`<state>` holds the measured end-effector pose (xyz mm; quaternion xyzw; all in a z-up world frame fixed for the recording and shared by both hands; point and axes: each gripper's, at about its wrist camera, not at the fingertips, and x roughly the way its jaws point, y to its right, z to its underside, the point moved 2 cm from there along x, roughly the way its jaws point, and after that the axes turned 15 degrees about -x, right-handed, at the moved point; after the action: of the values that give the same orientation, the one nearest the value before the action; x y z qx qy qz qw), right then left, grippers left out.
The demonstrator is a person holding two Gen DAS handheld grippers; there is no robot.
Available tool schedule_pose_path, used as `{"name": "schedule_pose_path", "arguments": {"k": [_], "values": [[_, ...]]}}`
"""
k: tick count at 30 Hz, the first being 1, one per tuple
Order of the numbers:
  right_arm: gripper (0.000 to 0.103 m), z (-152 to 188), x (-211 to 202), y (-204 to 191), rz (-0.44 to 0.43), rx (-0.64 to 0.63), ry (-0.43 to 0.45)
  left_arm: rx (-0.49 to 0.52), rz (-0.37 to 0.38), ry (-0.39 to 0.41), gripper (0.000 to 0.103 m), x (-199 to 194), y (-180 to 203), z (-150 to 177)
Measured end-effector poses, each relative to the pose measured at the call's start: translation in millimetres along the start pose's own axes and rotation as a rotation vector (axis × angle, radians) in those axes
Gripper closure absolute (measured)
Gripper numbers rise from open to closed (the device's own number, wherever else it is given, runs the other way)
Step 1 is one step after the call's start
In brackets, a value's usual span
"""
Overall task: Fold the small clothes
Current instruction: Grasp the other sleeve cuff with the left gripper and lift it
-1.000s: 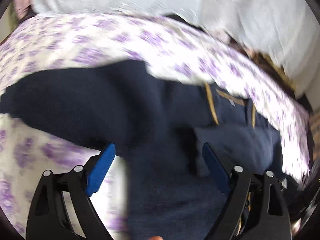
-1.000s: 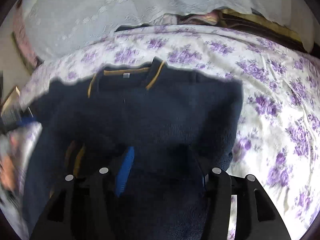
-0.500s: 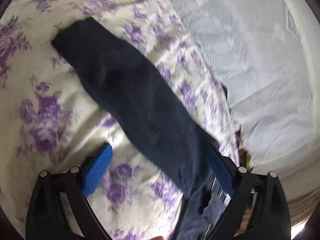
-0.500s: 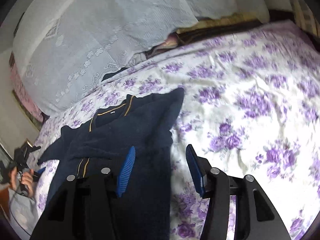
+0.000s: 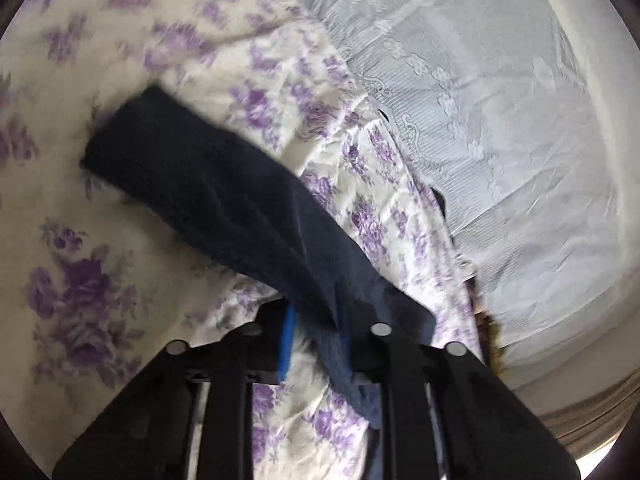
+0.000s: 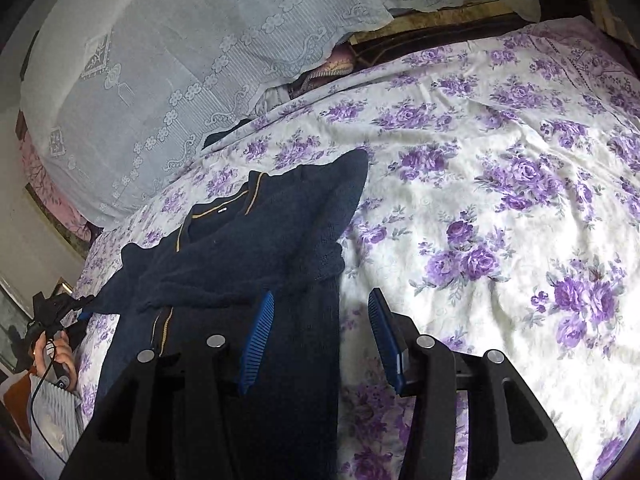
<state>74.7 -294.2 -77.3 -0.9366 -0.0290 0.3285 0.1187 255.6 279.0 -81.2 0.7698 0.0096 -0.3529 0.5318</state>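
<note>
A bed is covered by a white sheet (image 6: 500,208) with purple flowers, and the sheet is a bit wrinkled. At the far side a pale lace cover (image 6: 168,64) is draped over a big bolster, and a strip of dark wood (image 6: 440,36) is seen behind it. A lot of bare sheet is left open on the right of the right wrist view, out to the far right edge of the bed. At the left edge of the bed a hand (image 6: 56,356) is seen with the left gripper (image 6: 80,312) held in it. A dark blue knit sweater (image 6: 248,248) with thin yellow lines at the collar is laid on the left part of the bed, near the lace cover. Its body is bunched up and one sleeve is folded across the top, pointing to the far right. The other sleeve (image 5: 208,192) is stretched out over the sheet in the left wrist view. The jaws of the left gripper (image 5: 316,340) are closing, and the sleeve is pinched between the blue pads. The jaws of the right gripper (image 6: 320,340) are held apart over the near right edge of the sweater, and nothing is squeezed by them.
</note>
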Motion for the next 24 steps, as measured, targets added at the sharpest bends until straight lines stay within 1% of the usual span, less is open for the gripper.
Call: {"name": "schedule_pose_path", "arguments": {"k": [3,6,11,13,15,16,18,19,20,21,22,23,24], "values": [[0.053,0.4,0.4,-0.1,-0.002,0.001,-0.002,0.086,-0.008,0.028,0.090,-9.9,15.7,10.4],[0.053,1.9,3.8,1.0,-0.007,0.009,-0.018,0.211,-0.049,0.058,0.091,-16.2,40.8,29.1],[0.053,3.2,5.8,3.1,-0.021,0.023,-0.026,0.306,-0.067,0.056,0.092,-18.4,65.8,52.3],[0.053,3.1,6.3,3.7,-0.026,0.026,-0.028,0.356,-0.064,0.051,0.096,-21.0,78.8,63.0],[0.053,2.6,6.7,4.5,-0.031,0.030,-0.030,0.406,-0.065,0.051,0.096,-25.3,90.2,73.3],[0.053,2.6,6.9,4.7,-0.034,0.032,-0.031,0.448,-0.076,0.057,0.096,-27.6,98.0,80.1],[0.053,2.6,6.9,5.4,-0.037,0.037,-0.033,0.464,-0.109,0.057,0.095,-27.2,100.4,84.1],[0.053,2.5,6.9,5.8,-0.039,0.038,-0.034,0.434,-0.133,0.044,0.091,-25.3,95.3,81.5],[0.053,2.7,7.0,5.9,-0.040,0.041,-0.035,0.380,-0.144,0.016,0.073,-22.8,85.7,76.7],[0.053,2.8,7.2,6.2,-0.042,0.042,-0.037,0.335,-0.147,0.000,0.051,-22.0,77.1,73.1],[0.053,2.8,7.4,6.4,-0.043,0.044,-0.037,0.255,-0.149,-0.002,0.045,-23.8,60.9,65.7],[0.053,2.9,7.7,6.5,-0.044,0.045,-0.039,0.219,-0.155,0.009,0.041,-26.3,51.3,62.8],[0.053,2.9,8.1,6.6,-0.045,0.045,-0.041,0.185,-0.167,0.020,0.041,-27.3,42.9,57.9]]}}
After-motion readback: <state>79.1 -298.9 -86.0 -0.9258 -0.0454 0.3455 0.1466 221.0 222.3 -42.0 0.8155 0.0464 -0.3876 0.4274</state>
